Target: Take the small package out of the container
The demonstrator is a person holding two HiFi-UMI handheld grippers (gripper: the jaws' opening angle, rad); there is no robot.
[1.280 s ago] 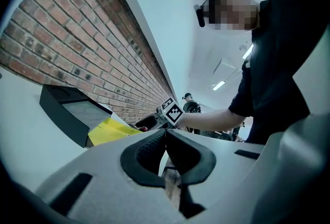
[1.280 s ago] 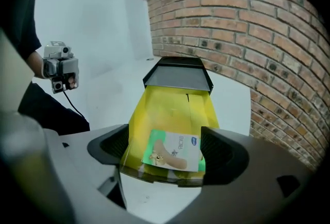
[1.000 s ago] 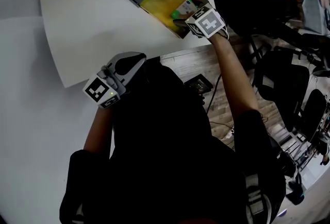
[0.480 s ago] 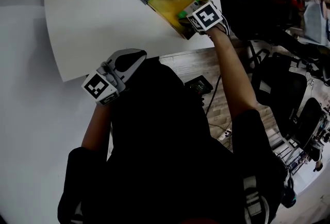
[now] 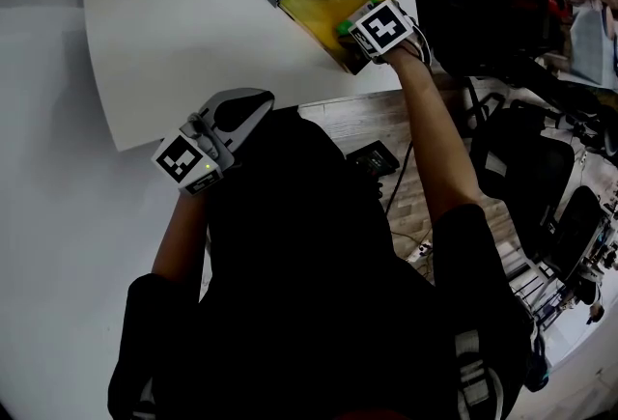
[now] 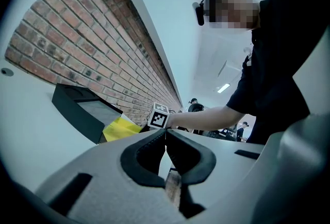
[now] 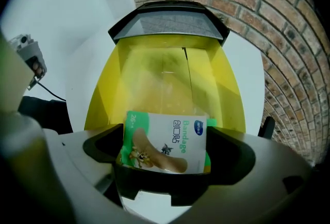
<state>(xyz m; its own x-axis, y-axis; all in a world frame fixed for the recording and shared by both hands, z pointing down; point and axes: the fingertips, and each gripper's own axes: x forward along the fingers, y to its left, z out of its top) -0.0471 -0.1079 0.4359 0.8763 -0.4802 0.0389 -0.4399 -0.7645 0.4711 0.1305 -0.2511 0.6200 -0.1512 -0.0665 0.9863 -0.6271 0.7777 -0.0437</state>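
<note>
Small package [image 7: 167, 147]: green-and-white sachet printed "Bandage" with a cartoon plaster, in the near end of the yellow container [image 7: 105, 89] on the white table [image 5: 193, 32]. Right gripper [image 7: 166, 136] jaws clasp its sides. Left gripper [image 6: 166, 133] jaws together, empty.

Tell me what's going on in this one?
A person works with a handheld gripper in each hand at a white table. The right gripper reaches into the open end of a yellow container, its jaws against both sides of a small bandage package. The package is not yet out of the container. The left gripper is held off to the side, jaws together and empty.
</note>
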